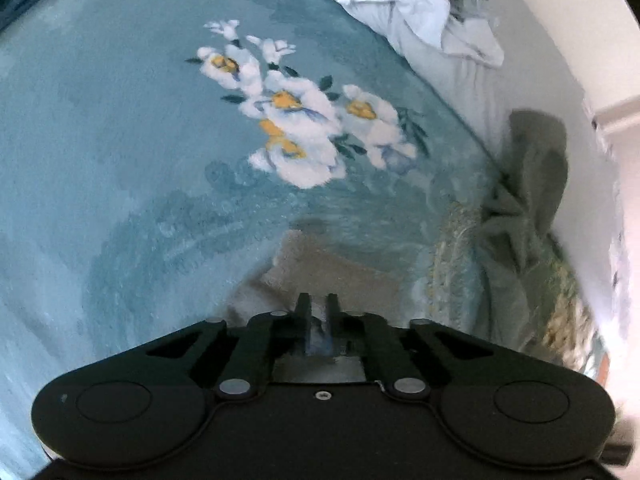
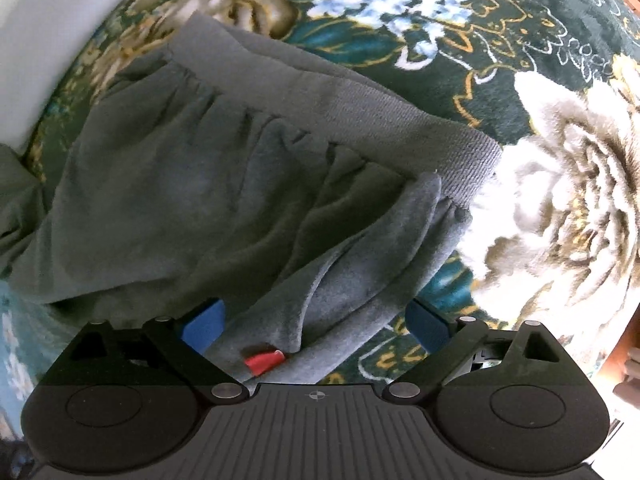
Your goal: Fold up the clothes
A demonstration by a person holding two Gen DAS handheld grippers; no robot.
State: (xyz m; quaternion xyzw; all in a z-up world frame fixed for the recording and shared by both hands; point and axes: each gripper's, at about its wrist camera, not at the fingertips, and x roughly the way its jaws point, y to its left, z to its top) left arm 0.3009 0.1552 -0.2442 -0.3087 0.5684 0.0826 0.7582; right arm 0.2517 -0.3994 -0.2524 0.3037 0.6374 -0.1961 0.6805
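Observation:
A grey-green garment [image 2: 224, 184] with a ribbed waistband [image 2: 360, 108] lies on a dark floral blanket [image 2: 540, 60] in the right wrist view. My right gripper [image 2: 316, 320] is open, its blue pads [image 2: 202, 322] on either side of a fold of the garment that bears a small red tag [image 2: 264, 361]. In the left wrist view my left gripper [image 1: 318, 304] has its fingers nearly together over a beige cloth patch [image 1: 320, 264]; whether it holds cloth I cannot tell. The same grey-green garment [image 1: 532, 176] shows bunched at the right there.
A light teal blanket with white and yellow flowers [image 1: 304, 120] covers the bed in the left wrist view. Crumpled pale bedding [image 1: 420, 4] lies at the far edge. A white wall or headboard [image 2: 36, 52] borders the bed.

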